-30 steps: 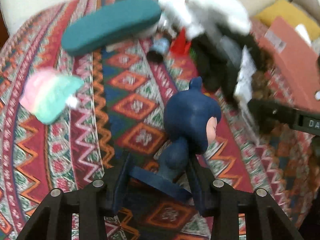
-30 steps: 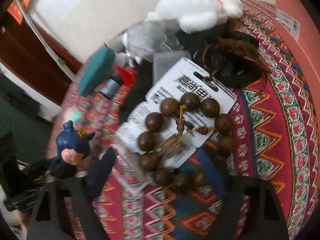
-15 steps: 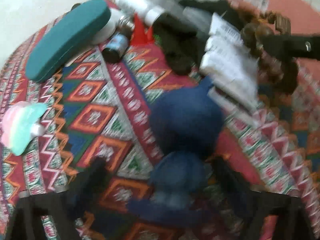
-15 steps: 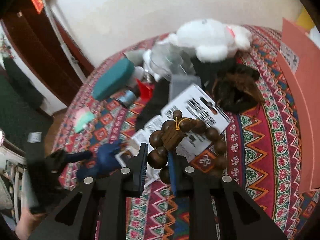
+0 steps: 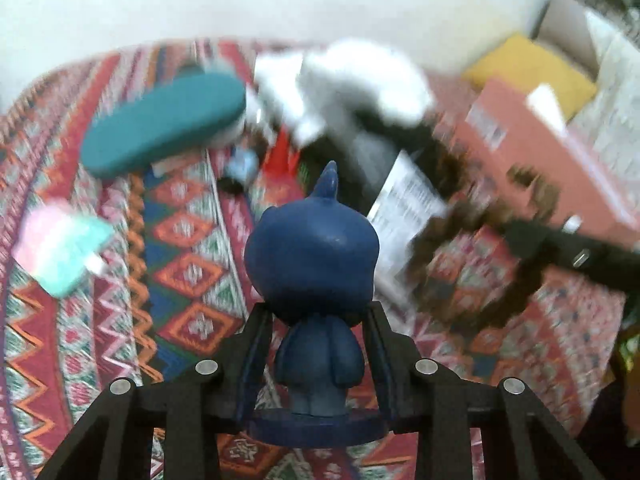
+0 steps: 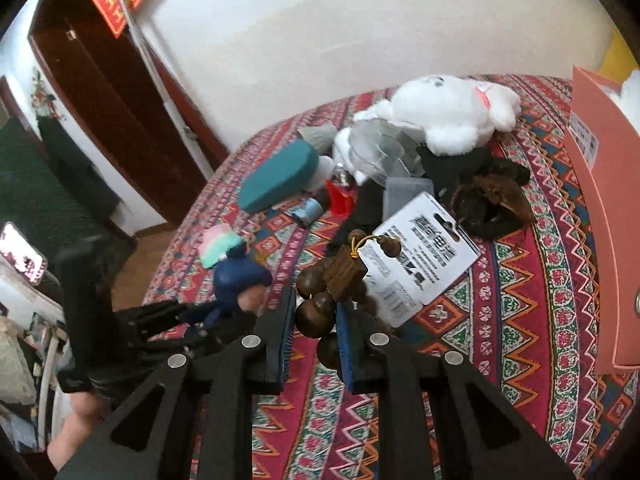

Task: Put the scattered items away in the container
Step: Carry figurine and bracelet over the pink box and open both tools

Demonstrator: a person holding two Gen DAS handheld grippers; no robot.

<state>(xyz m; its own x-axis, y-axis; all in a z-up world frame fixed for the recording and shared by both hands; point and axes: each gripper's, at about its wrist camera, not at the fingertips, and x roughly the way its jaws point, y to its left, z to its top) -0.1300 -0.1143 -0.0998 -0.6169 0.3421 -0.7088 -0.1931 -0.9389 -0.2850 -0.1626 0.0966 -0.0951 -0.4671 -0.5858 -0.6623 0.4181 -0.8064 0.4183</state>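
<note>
Both items have been lifted clear of the patterned bed cover (image 6: 540,292) within the last second. The blue figurine (image 5: 316,280) is now held upright, the left gripper (image 5: 318,344) jaws clamped on its body. The wooden bead bracelet (image 6: 332,292), previously lying on a card, now hangs from the right gripper (image 6: 316,332) jaws, pinched shut on one bead. The pink box (image 6: 600,216), probably the container, stands right of both jaws.

Navy figurine (image 5: 312,264); brown beads (image 6: 320,308); teal case (image 6: 276,182); red zigzag-patterned cloth (image 6: 520,320).
</note>
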